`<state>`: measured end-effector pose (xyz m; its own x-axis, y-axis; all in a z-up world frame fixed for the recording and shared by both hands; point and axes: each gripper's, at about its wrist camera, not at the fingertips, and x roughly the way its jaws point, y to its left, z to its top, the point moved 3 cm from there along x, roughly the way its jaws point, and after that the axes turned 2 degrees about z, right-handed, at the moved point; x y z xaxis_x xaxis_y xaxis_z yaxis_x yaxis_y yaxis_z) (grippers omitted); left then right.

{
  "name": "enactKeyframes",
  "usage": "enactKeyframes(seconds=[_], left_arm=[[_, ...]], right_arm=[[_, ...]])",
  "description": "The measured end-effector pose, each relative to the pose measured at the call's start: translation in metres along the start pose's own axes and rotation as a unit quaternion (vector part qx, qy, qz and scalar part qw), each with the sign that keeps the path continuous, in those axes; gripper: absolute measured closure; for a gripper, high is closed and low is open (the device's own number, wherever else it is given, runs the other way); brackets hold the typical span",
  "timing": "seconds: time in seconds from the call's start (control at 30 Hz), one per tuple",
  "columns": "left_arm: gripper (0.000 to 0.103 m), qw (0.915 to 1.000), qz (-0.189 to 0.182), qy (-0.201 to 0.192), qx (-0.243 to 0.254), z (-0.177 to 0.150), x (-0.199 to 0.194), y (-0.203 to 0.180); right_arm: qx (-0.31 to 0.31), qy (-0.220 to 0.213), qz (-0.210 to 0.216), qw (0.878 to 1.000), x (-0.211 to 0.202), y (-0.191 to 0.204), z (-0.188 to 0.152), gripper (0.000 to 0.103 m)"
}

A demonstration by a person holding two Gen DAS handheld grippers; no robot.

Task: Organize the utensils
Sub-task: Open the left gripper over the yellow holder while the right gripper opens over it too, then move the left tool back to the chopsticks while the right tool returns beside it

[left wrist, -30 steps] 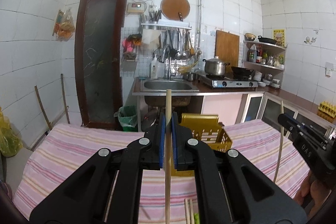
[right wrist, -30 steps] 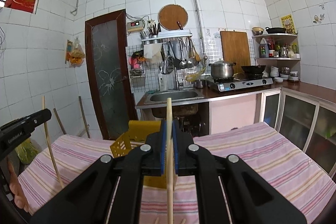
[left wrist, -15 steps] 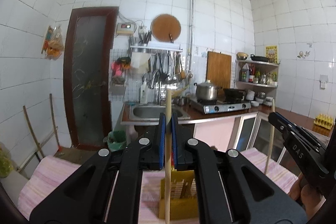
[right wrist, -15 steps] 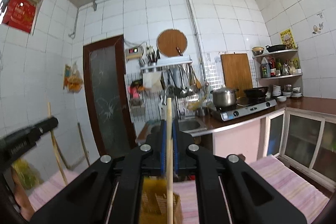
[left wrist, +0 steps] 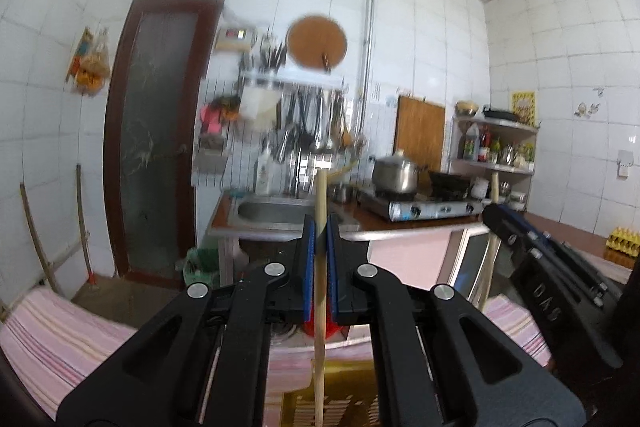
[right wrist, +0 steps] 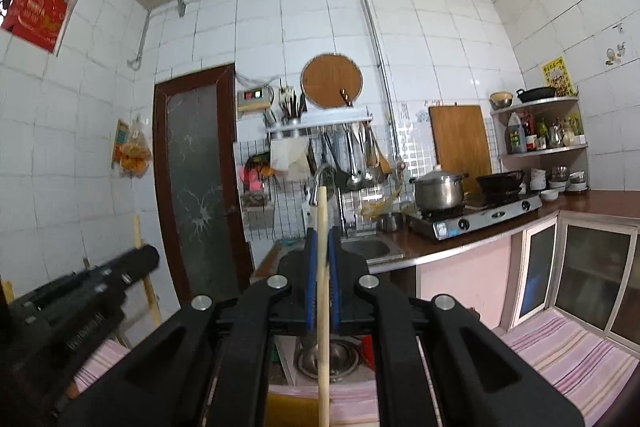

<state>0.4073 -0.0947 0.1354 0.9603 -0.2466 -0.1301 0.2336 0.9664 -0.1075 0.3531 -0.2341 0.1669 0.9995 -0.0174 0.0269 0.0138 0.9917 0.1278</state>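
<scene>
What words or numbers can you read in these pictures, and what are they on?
"DAS": raised letters on the side of the right gripper.
Lettering on the left gripper: blurred, unreadable.
Red box in the wall opening: print too small.
Yellow poster: too small.
Wall meter: red digits, unreadable.

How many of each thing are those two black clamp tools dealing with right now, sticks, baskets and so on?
Grippers: 2, left gripper and right gripper, both shut
Wooden chopsticks: 2, left chopstick and right chopstick, one upright in each gripper
Yellow basket: 1, below them on the striped tablecloth
Total: 5
</scene>
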Motion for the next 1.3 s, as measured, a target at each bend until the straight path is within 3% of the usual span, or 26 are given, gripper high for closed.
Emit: enactKeyframes(seconds=[0.13, 0.23, 0.27, 0.3, 0.33, 0.37, 0.4, 0.47, 0.5, 0.63, 0.77, 1.03, 1.3], left_arm=[[0.099, 0.9993, 0.015, 0.033, 0.0, -0.03, 0.017, 0.011], [0.098, 0.9988, 0.023, 0.044, -0.004, -0.031, 0.01, 0.02], [0.092, 0.9988, 0.021, 0.042, -0.009, -0.027, 0.002, 0.023], [0.085, 0.9989, 0.023, 0.041, -0.009, -0.022, -0.006, 0.025], [0.06, 0.9989, 0.026, 0.037, -0.006, -0.016, -0.016, 0.027], [0.036, 0.9991, 0.03, 0.029, -0.001, -0.008, -0.029, 0.028], [0.027, 0.9992, 0.037, 0.012, 0.003, 0.001, -0.046, 0.03], [0.007, 0.9982, 0.056, -0.017, 0.01, 0.015, -0.076, 0.034], [0.004, 0.998, 0.058, -0.019, 0.012, 0.021, -0.088, 0.035], [0.005, 0.9984, 0.056, 0.0, 0.0, 0.034, -0.132, 0.046], [0.005, 0.9972, 0.064, 0.037, -0.006, 0.025, -0.156, 0.053], [0.005, 0.9884, 0.082, 0.127, -0.014, -0.044, -0.174, 0.067], [0.005, 0.9744, 0.081, 0.209, -0.006, -0.125, -0.162, 0.068]], right_arm=[[-0.003, 0.03, 0.0, 1.0, 0.01, -0.005, -0.031, 0.097], [-0.011, 0.047, 0.004, 0.999, 0.006, -0.005, -0.036, 0.096], [-0.013, 0.054, 0.004, 0.998, 0.003, -0.006, -0.033, 0.095], [-0.017, 0.06, -0.001, 0.998, -0.001, -0.007, -0.029, 0.084], [-0.02, 0.064, -0.004, 0.998, -0.007, -0.009, -0.026, 0.069], [-0.021, 0.065, -0.008, 0.998, -0.013, -0.011, -0.019, 0.036], [-0.02, 0.06, -0.016, 0.998, -0.024, -0.015, -0.01, 0.028], [-0.03, 0.056, -0.028, 0.998, -0.043, -0.019, 0.002, 0.028], [-0.036, 0.059, -0.033, 0.997, -0.051, -0.019, 0.005, 0.028], [-0.056, 0.084, -0.051, 0.994, -0.092, -0.022, 0.017, 0.023], [-0.048, 0.109, -0.06, 0.991, -0.128, -0.025, 0.011, 0.02], [-0.035, 0.181, -0.083, 0.979, -0.177, -0.04, -0.049, 0.02], [-0.013, 0.254, -0.103, 0.962, -0.191, -0.055, -0.122, 0.02]])
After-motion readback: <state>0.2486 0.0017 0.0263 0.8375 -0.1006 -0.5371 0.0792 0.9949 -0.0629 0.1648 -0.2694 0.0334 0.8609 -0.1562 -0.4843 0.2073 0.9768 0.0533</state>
